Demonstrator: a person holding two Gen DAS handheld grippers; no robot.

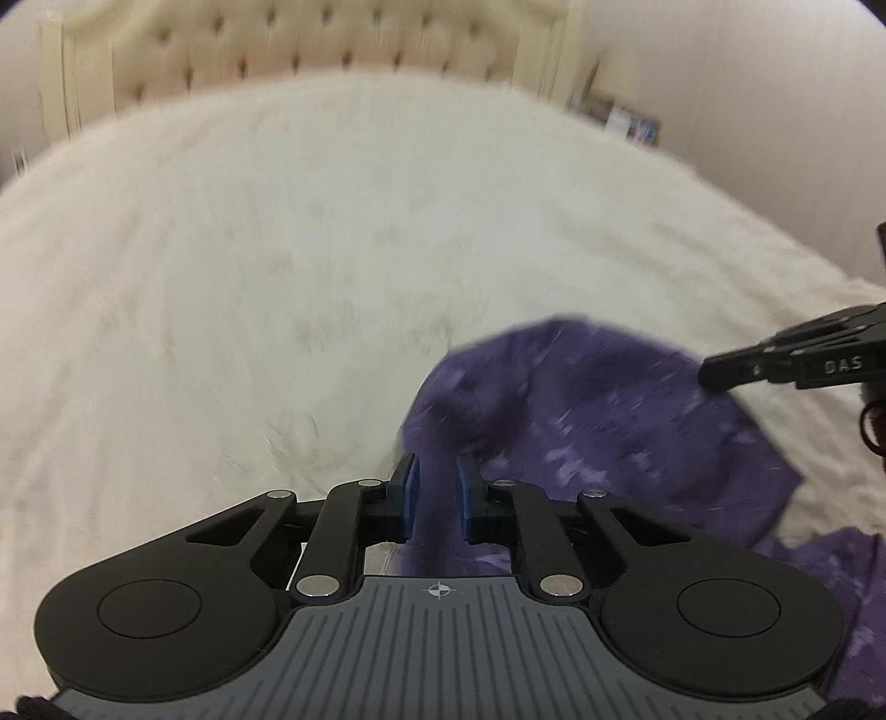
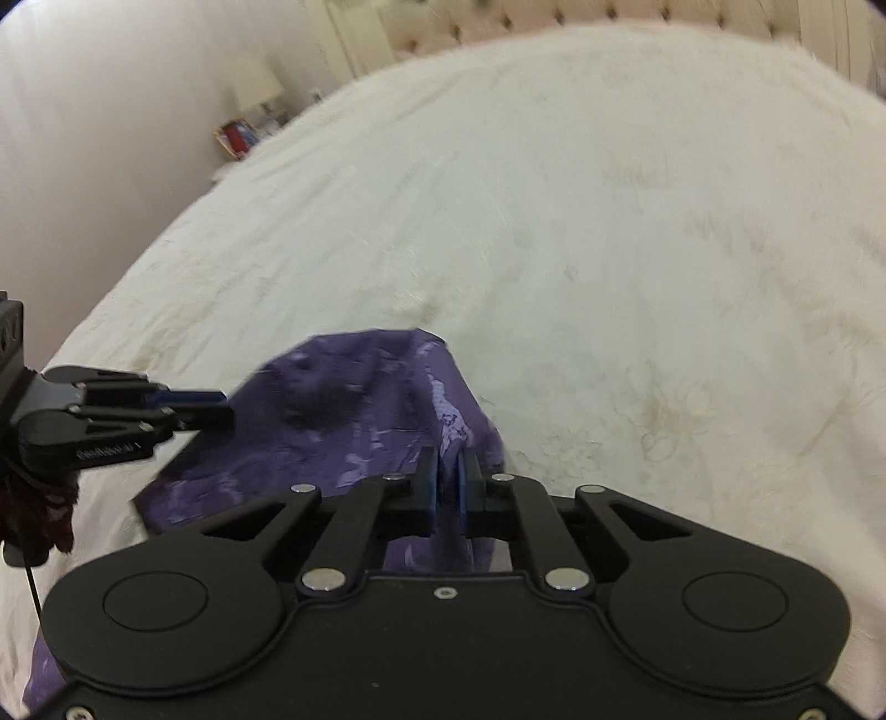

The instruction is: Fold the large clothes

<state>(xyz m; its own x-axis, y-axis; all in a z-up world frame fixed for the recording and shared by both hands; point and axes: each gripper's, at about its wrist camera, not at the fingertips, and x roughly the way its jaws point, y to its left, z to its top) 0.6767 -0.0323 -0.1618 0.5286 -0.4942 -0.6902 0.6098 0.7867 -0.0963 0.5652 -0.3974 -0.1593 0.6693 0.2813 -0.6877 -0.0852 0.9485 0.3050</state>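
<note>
Though motion blur smears the tufted headboard and the purple garment's near end is cut off, it lies bunched on the cream bedspread, with the left gripper and right gripper each pinching a fold.

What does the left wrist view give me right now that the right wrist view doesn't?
Left wrist only: the left gripper closed on purple fabric, and a second purple patch at lower right.

Right wrist only: the right gripper pinching a ridge of cloth, plus a lamp by the wall.

Both: the purple garment bunched on the white bed cover, the tufted headboard, and the opposite gripper side-on.
</note>
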